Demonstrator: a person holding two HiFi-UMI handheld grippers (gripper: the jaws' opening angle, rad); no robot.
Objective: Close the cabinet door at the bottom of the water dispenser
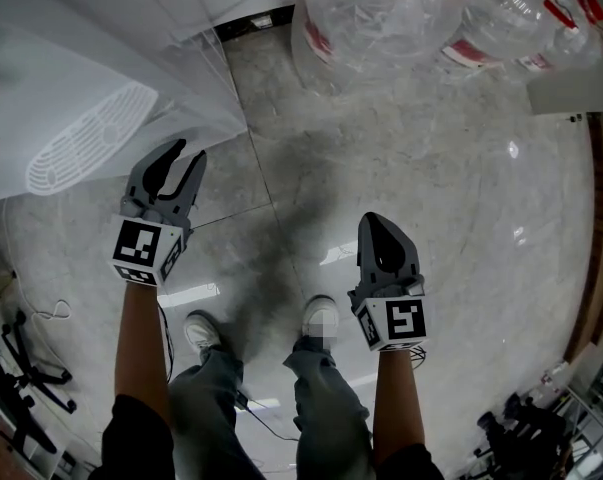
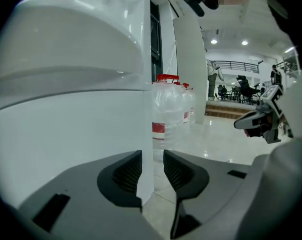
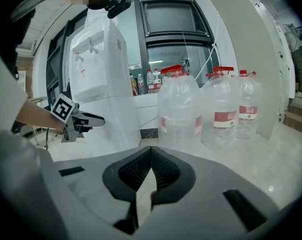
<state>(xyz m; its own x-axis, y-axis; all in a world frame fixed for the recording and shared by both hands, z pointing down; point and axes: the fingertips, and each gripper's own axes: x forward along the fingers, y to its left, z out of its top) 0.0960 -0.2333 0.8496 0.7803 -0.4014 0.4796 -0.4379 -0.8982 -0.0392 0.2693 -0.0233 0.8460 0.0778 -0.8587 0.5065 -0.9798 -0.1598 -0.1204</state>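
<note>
Fingers (image 2: 121, 173) astride the cabinet door (image 2: 80, 134) edge
Left gripper (image 2: 152, 164) released, edge between them — right gripper (image 3: 151, 153) clenched, nothing between.

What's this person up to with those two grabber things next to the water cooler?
A person holds a hand-held gripper in each hand. The left gripper, jaws apart, is low down at the edge of the white water dispenser, with that edge lined up in the gap and nothing clamped. The right gripper is shut and empty, off to the side. Big water bottles stand nearby.
</note>
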